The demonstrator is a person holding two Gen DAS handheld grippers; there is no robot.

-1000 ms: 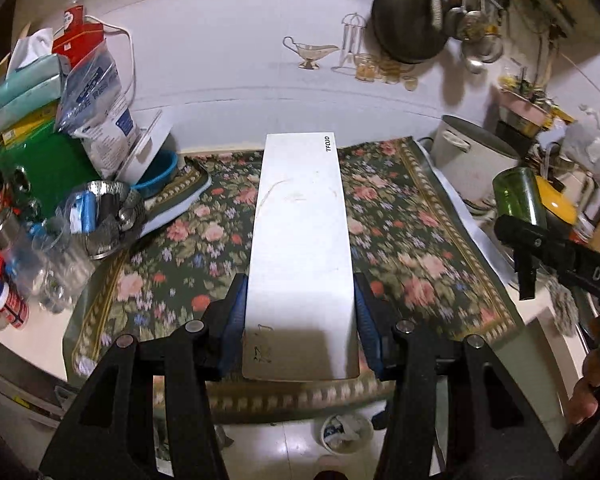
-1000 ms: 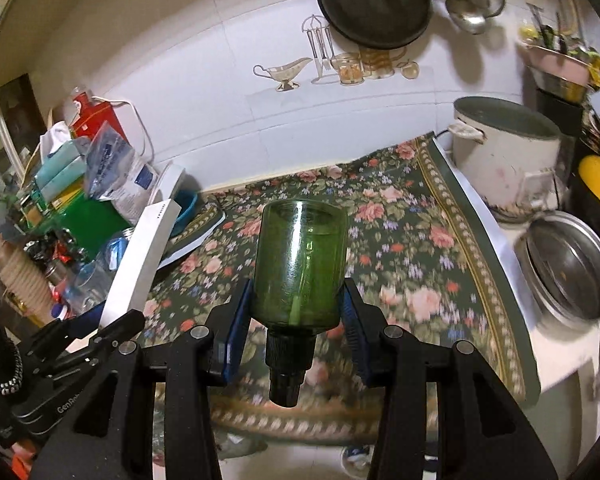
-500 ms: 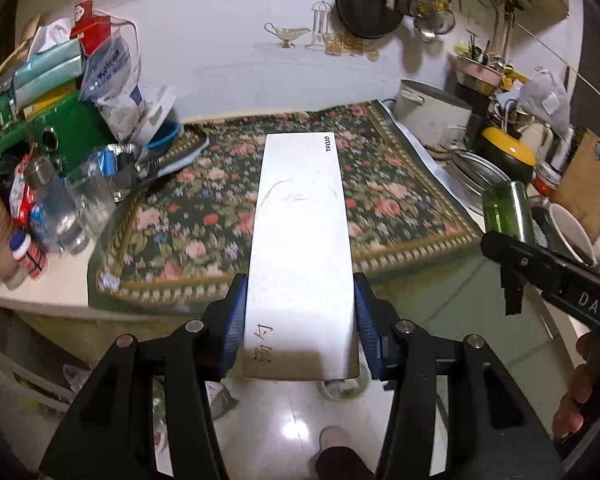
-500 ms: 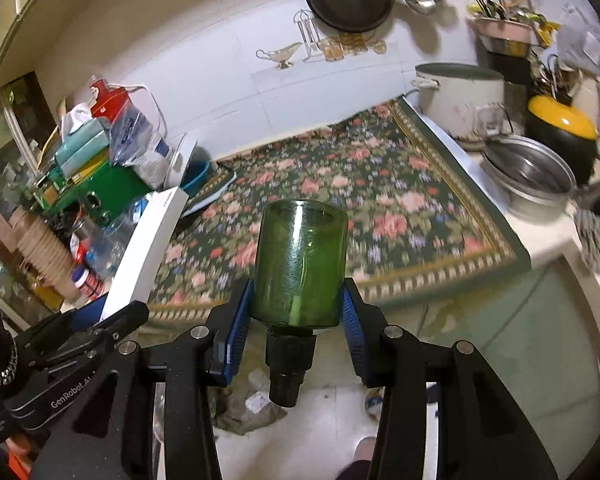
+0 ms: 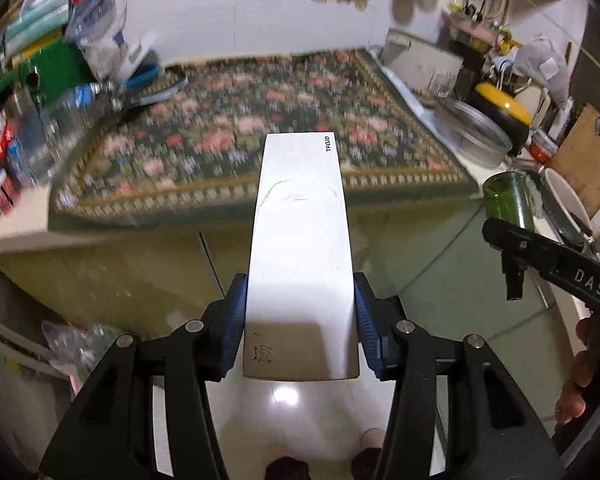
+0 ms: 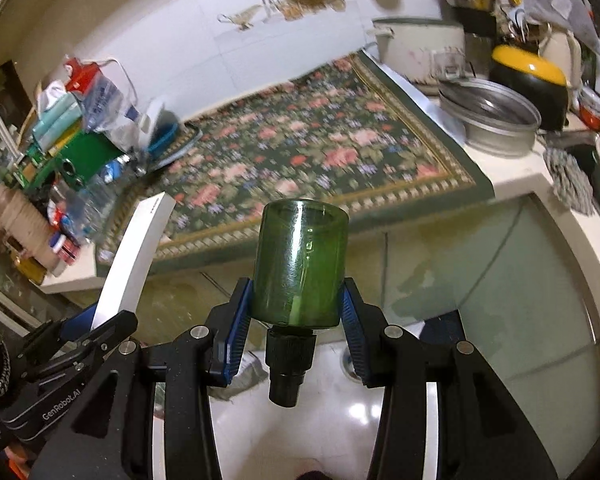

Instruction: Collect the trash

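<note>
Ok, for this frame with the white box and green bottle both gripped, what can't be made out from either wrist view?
- Left wrist: the floral mat and the clutter at the counter's left end are motion-blurred, so labels are unreadable.
- Left wrist: the white box hides the floor under it; any bin is out of view.
- Right wrist: the green bottle shows no readable label, and its contents cannot be told.
- Left wrist: the marking at the box's near end is too small to read.

Dim indoor light; bg motion-blurred; glare on floor [image 5: 288,394]; fisheye edges dark.
</note>
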